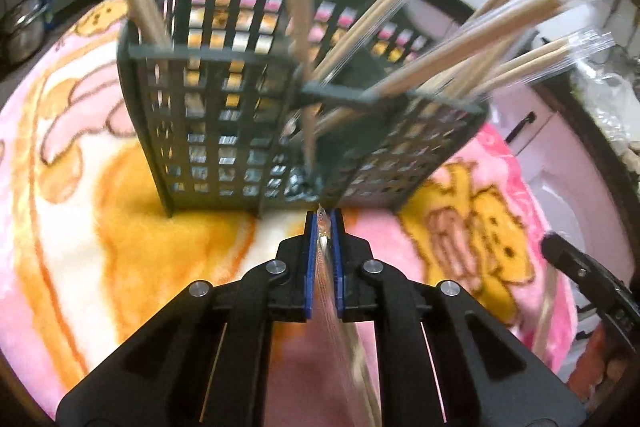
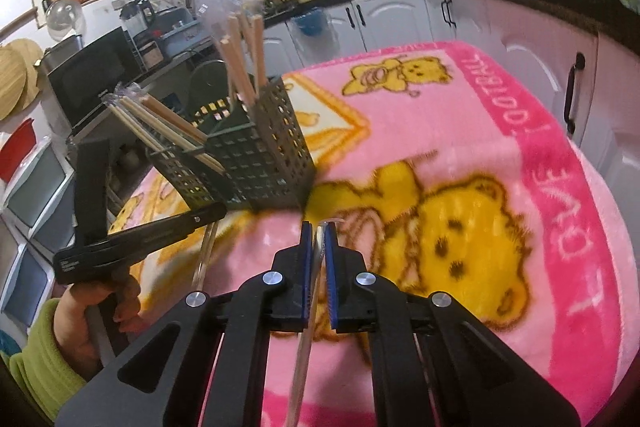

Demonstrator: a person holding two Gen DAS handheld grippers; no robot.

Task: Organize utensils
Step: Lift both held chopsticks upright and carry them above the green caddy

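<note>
A dark green perforated utensil caddy [image 1: 224,115] stands on the pink bear blanket [image 1: 80,187]; it also shows in the right wrist view [image 2: 256,155]. Several wrapped wooden chopsticks [image 1: 460,47] lean out of its compartments, and they also show in the right wrist view [image 2: 240,55]. My left gripper [image 1: 323,223] is shut on a plastic-wrapped chopstick pair [image 1: 326,267], just in front of the caddy's base. My right gripper [image 2: 319,231] is shut on another wrapped chopstick pair [image 2: 310,327], right of the caddy. The left gripper also shows in the right wrist view [image 2: 208,215].
The blanket [image 2: 460,147] covers a round table. Kitchen counters, white cabinets [image 2: 460,11], a microwave [image 2: 92,75] and pots ring the table. The right gripper's edge shows at the right of the left wrist view [image 1: 580,267].
</note>
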